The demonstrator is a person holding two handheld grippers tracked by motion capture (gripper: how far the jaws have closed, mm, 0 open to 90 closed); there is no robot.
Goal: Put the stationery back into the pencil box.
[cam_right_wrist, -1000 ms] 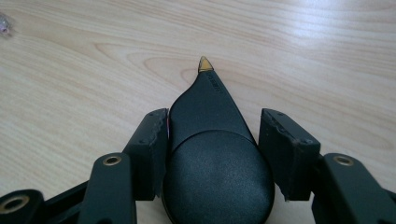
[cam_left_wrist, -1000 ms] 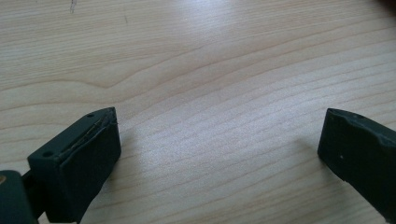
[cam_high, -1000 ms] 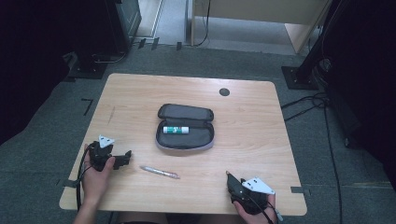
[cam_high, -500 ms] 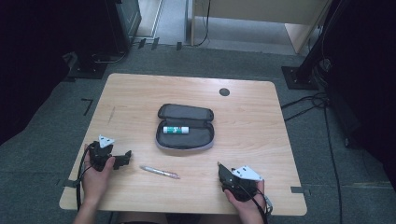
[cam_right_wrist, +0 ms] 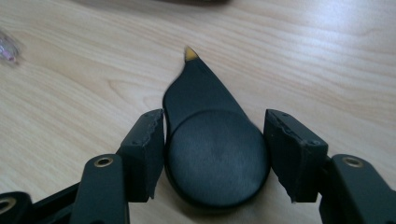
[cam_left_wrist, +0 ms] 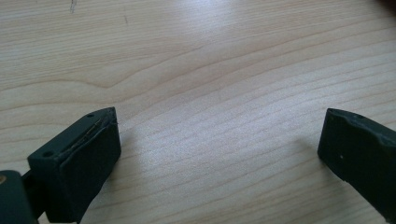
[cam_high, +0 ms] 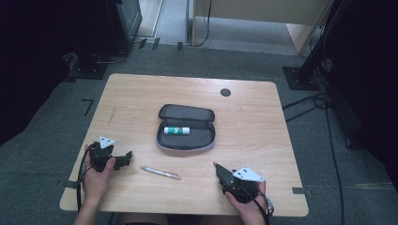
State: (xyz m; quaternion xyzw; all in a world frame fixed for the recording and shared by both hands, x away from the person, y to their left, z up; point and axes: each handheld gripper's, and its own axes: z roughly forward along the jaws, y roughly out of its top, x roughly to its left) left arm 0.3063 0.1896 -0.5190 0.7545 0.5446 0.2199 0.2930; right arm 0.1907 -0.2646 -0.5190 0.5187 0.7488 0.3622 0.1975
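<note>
An open grey pencil case (cam_high: 204, 139) lies mid-table with a white and green glue stick (cam_high: 177, 130) inside it. A slim pen (cam_high: 161, 173) rests on the wood in front of the case. My right gripper (cam_high: 225, 176) (cam_right_wrist: 215, 140), at the front right, is shut on a black teardrop-shaped object (cam_high: 220, 170) (cam_right_wrist: 205, 116). Its jaws press the round end, and the yellow tip points away toward the case. My left gripper (cam_high: 126, 159) (cam_left_wrist: 219, 144) rests at the front left. It is open, with bare wood between its jaws, which point toward the pen.
The wooden table (cam_high: 253, 122) has a dark round grommet (cam_high: 225, 92) near its far edge. Carpet, cables and dark stands surround the table. The pen's blurred end (cam_right_wrist: 7, 46) lies at the upper left in the right gripper view.
My right gripper has moved left and a little away from the front edge, carrying the black object with it. The left gripper has stayed put.
</note>
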